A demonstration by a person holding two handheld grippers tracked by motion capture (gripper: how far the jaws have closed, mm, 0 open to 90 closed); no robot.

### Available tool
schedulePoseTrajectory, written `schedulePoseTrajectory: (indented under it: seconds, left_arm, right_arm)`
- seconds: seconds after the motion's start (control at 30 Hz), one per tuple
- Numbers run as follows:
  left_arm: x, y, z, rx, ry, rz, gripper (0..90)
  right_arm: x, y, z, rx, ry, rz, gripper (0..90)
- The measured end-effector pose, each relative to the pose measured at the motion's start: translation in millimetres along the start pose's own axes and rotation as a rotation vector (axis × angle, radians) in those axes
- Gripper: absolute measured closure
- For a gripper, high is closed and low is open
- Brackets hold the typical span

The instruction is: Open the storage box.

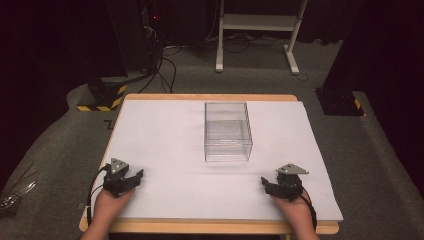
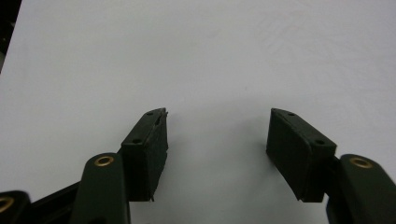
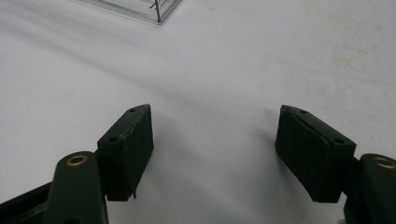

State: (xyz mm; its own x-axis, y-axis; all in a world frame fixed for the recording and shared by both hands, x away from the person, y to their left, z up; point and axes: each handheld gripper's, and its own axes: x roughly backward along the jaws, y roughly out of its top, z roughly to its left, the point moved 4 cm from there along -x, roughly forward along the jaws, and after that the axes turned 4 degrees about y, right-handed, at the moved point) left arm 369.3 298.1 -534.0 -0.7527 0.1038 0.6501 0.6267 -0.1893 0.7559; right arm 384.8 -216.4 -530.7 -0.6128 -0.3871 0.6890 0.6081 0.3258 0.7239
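Nothing begun, it seems: the clear box point(image 1: 228, 131) stands untouched mid-frame; left gripper point(image 1: 131, 178) and right gripper point(image 1: 267, 184) rest at the lower corners of the worktop point(image 1: 165, 135), fingers spread, empty.

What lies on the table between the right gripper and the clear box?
Nothing: in the high view, only bare white tabletop separates the right gripper from the clear box. Its fingers stand open and empty.

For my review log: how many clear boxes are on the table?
1. The clear box stands mid-table, toward the far edge, ahead of and between the left gripper and right gripper. None looks hidden.
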Motion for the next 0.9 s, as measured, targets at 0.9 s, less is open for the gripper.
schedulePoseTrajectory:
  seconds: [0.9]
  left_arm:
    - [-0.2,0.0,0.2,0.006,-0.006,0.002,38.7]
  right_arm:
    - [11.5,9.1,4.1,0.010,0.010,-0.080,33.4]
